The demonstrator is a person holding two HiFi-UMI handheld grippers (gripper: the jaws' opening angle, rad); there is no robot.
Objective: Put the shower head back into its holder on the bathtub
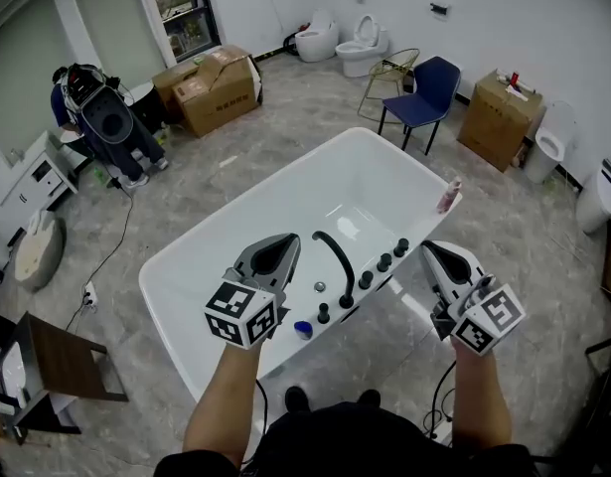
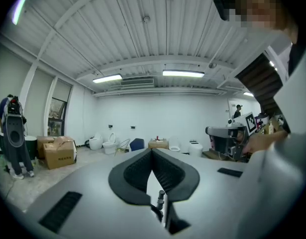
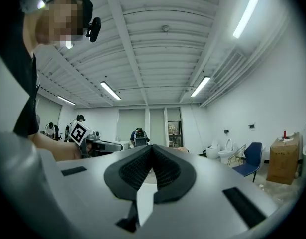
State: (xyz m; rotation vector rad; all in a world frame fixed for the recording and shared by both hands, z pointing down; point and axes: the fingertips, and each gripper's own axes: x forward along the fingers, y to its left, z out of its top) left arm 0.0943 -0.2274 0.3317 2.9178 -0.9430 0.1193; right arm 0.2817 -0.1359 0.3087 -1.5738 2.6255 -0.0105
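I hold the left gripper [image 1: 278, 246] and right gripper [image 1: 433, 252] shut and empty, level above the tub [image 1: 186, 258], probably because nothing needs gripping just now.

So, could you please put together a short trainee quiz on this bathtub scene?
1. True or false: the left claw and the right claw are both shut and empty.
2. What colour is the chair beyond the bathtub? A red, B blue, C green.
3. Fill in: the knobs along the bathtub's rim nearest the person are ___.
Key: 1 true; 2 B; 3 black.
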